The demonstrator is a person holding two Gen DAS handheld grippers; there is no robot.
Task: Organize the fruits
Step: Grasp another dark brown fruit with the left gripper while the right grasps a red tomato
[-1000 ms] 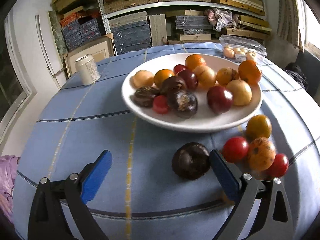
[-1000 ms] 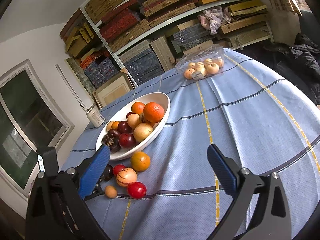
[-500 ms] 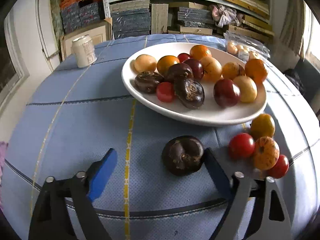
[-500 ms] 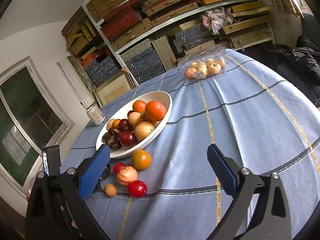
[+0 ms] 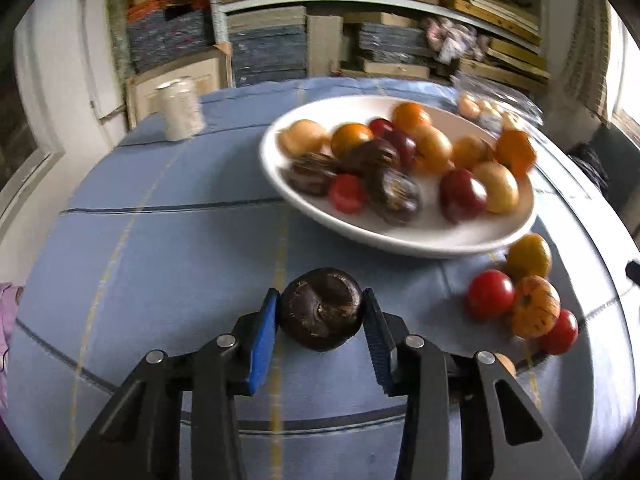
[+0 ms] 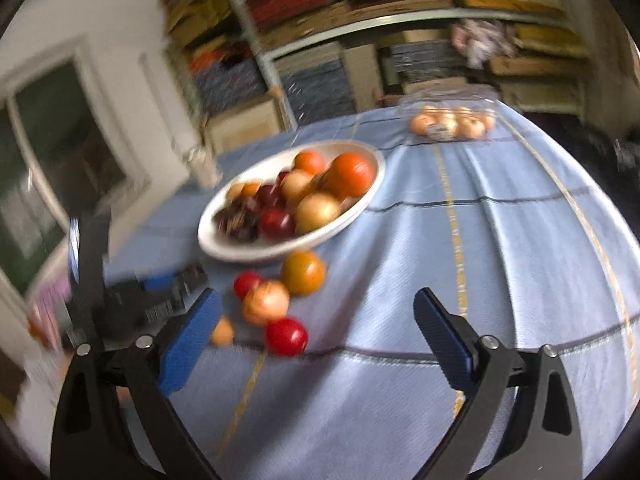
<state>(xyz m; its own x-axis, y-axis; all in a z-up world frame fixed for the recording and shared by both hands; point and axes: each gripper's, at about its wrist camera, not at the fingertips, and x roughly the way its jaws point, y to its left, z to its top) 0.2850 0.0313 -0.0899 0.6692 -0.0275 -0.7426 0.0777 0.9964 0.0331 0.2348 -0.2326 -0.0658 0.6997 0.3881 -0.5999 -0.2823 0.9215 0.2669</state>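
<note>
My left gripper (image 5: pixel 320 312) is shut on a dark brown mangosteen (image 5: pixel 321 308) just above the blue tablecloth, in front of the white plate (image 5: pixel 404 240) piled with several fruits. Loose fruits lie to the right of it: a red tomato (image 5: pixel 490 294), an orange speckled fruit (image 5: pixel 536 312), a yellow-orange fruit (image 5: pixel 529 257) and a second red one (image 5: pixel 560 332). My right gripper (image 6: pixel 316 328) is open and empty above the cloth. The loose fruits, such as the red tomato (image 6: pixel 286 336), lie just left of its middle. The plate (image 6: pixel 224 246) is beyond it.
A white can (image 5: pixel 180 110) stands at the table's far left. A clear plastic box of pale fruits (image 6: pixel 452 120) sits at the far edge. Shelves of stacked boxes fill the back wall. The left gripper's body (image 6: pixel 120 288) shows at the left of the right wrist view.
My left gripper has closed its jaws on the dark mangosteen. My right gripper has swung left and closer to the loose fruits, still open.
</note>
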